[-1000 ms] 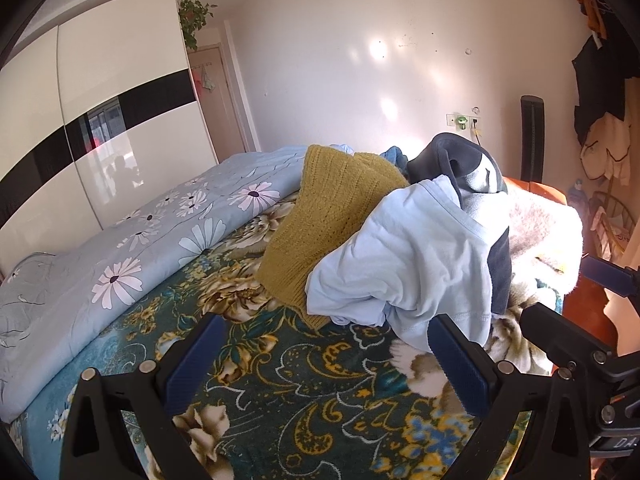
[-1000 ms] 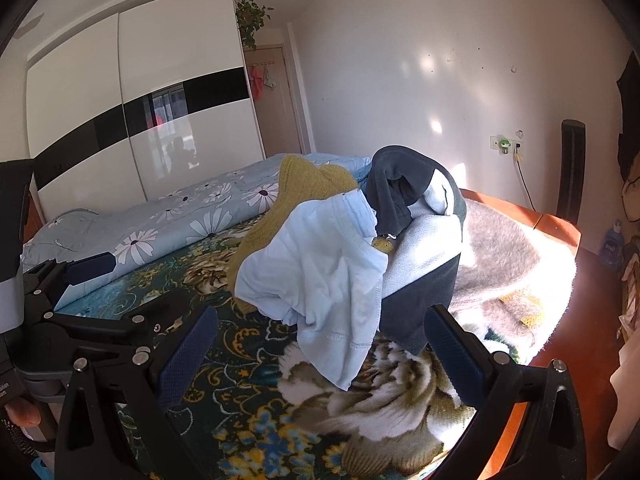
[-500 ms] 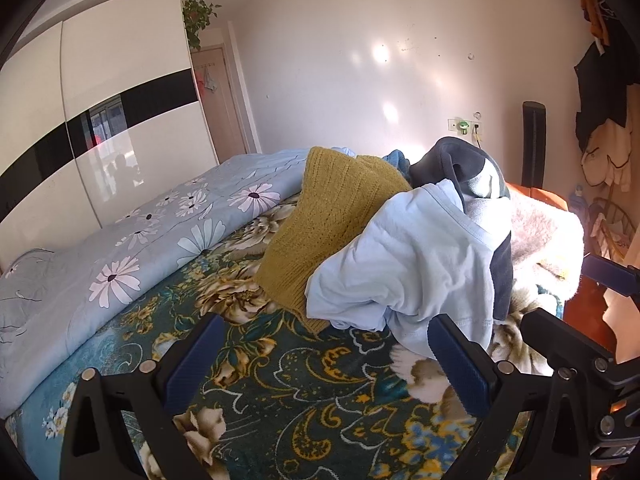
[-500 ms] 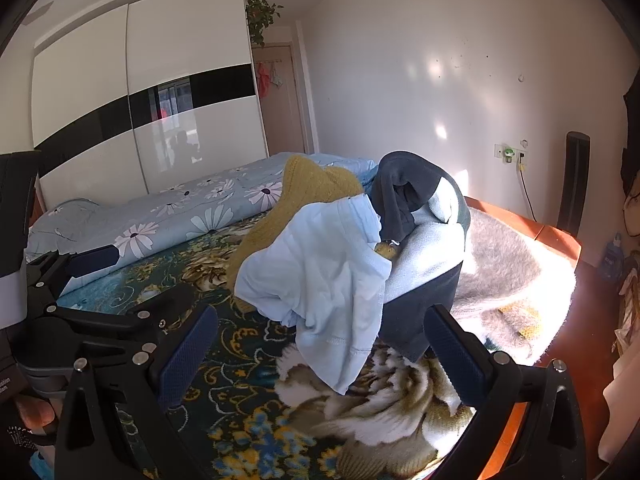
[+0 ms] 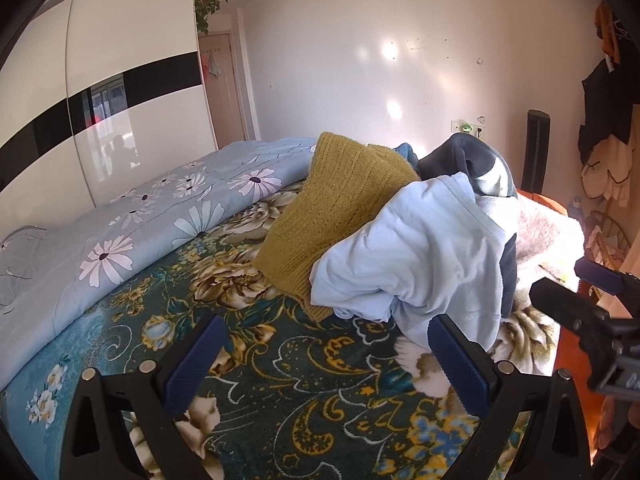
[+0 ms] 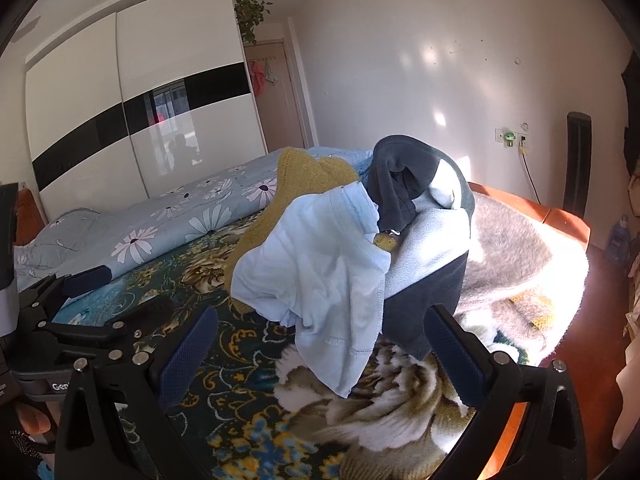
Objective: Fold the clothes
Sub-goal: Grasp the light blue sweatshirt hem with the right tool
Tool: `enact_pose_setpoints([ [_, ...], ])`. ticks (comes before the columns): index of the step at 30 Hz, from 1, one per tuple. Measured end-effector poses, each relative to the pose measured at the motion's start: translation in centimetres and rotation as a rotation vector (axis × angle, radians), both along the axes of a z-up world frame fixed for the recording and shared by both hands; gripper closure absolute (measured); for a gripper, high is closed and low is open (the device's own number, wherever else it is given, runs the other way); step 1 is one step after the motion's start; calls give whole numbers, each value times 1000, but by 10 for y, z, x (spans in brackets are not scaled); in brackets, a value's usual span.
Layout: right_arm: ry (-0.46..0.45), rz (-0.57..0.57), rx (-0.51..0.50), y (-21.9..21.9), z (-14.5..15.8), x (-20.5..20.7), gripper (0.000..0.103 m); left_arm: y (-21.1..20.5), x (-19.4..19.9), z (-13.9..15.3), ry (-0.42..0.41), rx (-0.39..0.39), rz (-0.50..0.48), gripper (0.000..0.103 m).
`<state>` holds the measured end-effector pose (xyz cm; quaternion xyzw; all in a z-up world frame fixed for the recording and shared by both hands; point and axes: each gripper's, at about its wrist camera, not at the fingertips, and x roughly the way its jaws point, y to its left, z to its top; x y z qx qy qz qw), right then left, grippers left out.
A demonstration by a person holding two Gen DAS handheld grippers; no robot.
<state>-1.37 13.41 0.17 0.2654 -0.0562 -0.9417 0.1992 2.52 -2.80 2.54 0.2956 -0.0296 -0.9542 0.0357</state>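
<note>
A heap of clothes lies on the bed: a light blue garment in front, a mustard knitted sweater behind it, and a dark grey and white fleece on top at the right. My left gripper is open and empty, just in front of the heap above the floral blanket. My right gripper is open and empty, its jaws either side of the blue garment's hanging hem. The left gripper also shows at the left of the right wrist view.
A dark floral blanket covers the bed, with a light blue daisy quilt along the left. A grey fluffy blanket lies at the right by the orange bed edge. A white wardrobe stands behind.
Both grippers have edged slightly closer to the clothes heap. The clothes have not moved and both grippers stay open.
</note>
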Motion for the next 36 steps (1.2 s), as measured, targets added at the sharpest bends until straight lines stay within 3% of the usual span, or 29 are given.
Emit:
enact_pose_setpoints([
  [7,-89,-59,20,-6,-24,-55,4,-46,24,-16,-41,95,54,0],
  [10,-126,-64,-17,-6,-30,-72,27,-67,45,-19,-33,100,98,0],
  [12,-142,-59,-53,-5,-31,-79,50,-82,61,-20,-28,107,133,0],
  [13,-147,-51,-67,-6,-30,-79,62,-90,69,-20,-27,116,149,0],
  [14,-153,-38,-84,-6,-28,-78,88,-97,76,-20,-25,128,165,0],
  [15,-159,-28,-100,-6,-27,-76,97,-105,84,-20,-23,143,181,0],
  [21,-126,100,-192,-20,13,-49,100,-142,122,-12,-4,216,257,0],
  [28,55,414,-281,-83,131,8,102,-177,166,10,53,275,324,0],
  [32,143,509,-219,-136,189,43,102,-201,201,20,94,303,374,0],
  [34,154,515,-148,-160,198,55,102,-210,216,20,98,320,390,0],
  [36,116,505,-119,-170,188,58,102,-217,229,18,95,325,400,0],
])
